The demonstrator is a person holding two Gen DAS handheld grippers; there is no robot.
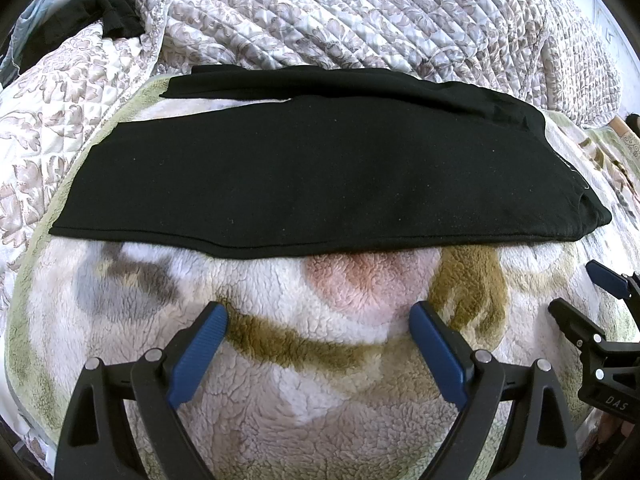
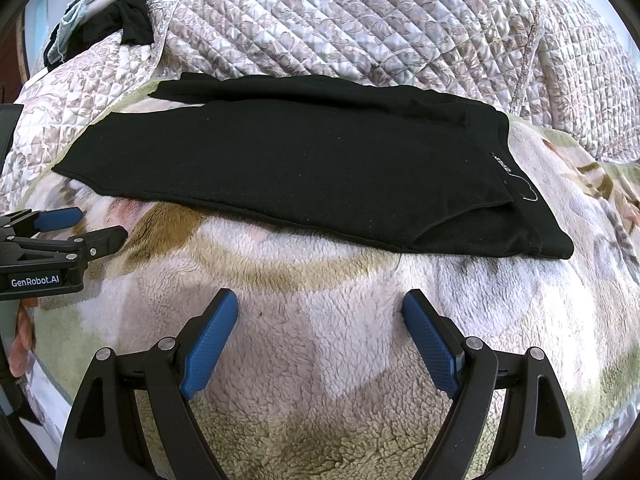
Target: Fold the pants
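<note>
Black pants [image 1: 320, 176] lie flat across a fleece blanket, legs laid one over the other, waistband at the right; they also show in the right wrist view [image 2: 288, 168], where a small label sits by the waistband. My left gripper [image 1: 318, 316] is open and empty, hovering just short of the pants' near edge. My right gripper [image 2: 320, 304] is open and empty too, short of the near edge toward the waistband. Each gripper shows in the other's view: the right one at the right edge [image 1: 592, 300], the left one at the left edge [image 2: 80, 224].
The fleece blanket [image 1: 320, 380] with brown, pink and grey patches covers the near bed. A quilted floral bedspread [image 1: 340, 12] is heaped behind the pants. Dark clothes [image 2: 132, 20] lie at the far left on the quilt.
</note>
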